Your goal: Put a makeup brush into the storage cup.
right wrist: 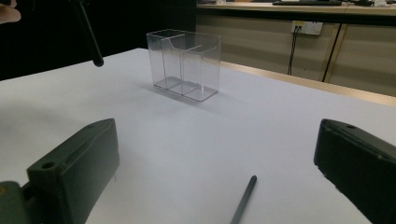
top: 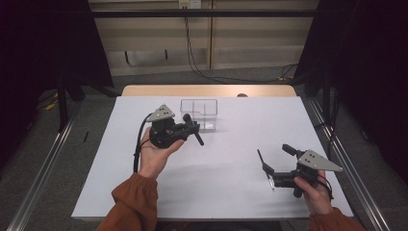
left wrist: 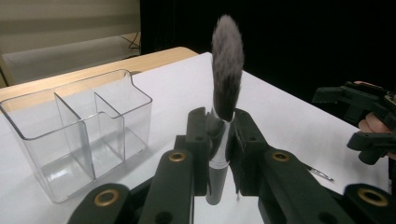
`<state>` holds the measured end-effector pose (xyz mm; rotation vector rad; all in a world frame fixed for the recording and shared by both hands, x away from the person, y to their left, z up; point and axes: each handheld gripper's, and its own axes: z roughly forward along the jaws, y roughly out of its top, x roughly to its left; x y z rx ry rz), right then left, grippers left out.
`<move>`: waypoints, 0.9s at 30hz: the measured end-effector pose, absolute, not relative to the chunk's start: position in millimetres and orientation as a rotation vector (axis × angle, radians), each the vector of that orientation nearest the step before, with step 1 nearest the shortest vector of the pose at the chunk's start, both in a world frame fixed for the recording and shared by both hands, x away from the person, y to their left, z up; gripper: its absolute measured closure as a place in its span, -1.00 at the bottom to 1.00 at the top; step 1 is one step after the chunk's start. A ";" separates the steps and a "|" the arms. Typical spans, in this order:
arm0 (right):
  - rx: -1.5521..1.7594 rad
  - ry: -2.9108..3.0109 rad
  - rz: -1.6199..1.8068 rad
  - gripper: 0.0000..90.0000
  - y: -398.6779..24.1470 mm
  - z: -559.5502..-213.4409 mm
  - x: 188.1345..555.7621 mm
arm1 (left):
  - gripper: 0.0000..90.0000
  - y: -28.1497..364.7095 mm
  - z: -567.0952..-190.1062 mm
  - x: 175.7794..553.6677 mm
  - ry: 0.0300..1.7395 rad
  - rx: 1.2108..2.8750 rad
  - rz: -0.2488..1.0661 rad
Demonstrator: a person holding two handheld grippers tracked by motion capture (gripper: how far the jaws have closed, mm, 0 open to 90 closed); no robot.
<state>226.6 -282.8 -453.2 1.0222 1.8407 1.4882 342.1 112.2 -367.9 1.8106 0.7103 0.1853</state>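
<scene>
While the high view gives the left gripper (top: 192,129) as a dark shape near the clear organizer (top: 199,114), the left gripper view reveals a makeup brush (left wrist: 226,79) clamped upright between its jaws, beside the divided box. The right gripper (top: 275,162) is seen spread wide and holding nothing; in its own view a thin dark pencil (right wrist: 243,200) is seen lying on the white table (right wrist: 261,130) between the jaws.

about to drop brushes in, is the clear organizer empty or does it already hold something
Empty. The clear organizer stands upright on the table, and bare floor shows through all its compartments.
</scene>
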 end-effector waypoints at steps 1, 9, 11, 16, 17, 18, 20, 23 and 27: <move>1.022 1.838 1.486 -1.00 -283.6 -453.5 225.6 | 0.76 112.0 -367.5 344.1 0.712 1.813 0.191; 1.019 1.839 1.484 -1.00 -286.5 -455.0 221.0 | 0.76 108.5 -361.9 360.8 0.737 1.827 0.220; 1.015 1.838 1.489 -1.00 -286.6 -455.1 221.0 | 0.76 107.5 -360.4 364.9 0.743 1.827 0.226; 1.010 1.857 1.490 -1.00 -285.4 -456.8 221.3 | 0.76 104.8 -357.4 376.9 0.760 1.809 0.245; 1.008 1.860 1.488 -1.00 -285.1 -457.0 221.3 | 0.76 104.4 -356.9 379.5 0.767 1.798 0.251; 1.005 1.862 1.487 -1.00 -284.7 -457.2 221.4 | 0.76 103.3 -357.0 382.4 0.775 1.789 0.252; 1.005 1.863 1.497 -1.00 -284.4 -457.2 221.7 | 0.76 99.9 -356.8 387.1 0.785 1.790 0.268; 1.005 1.864 1.497 -1.00 -284.6 -457.3 221.7 | 0.76 95.1 -355.6 393.3 0.784 1.784 0.278; 1.016 1.868 1.506 -1.00 -285.4 -457.0 222.2 | 0.76 90.5 -351.0 400.4 0.771 1.766 0.290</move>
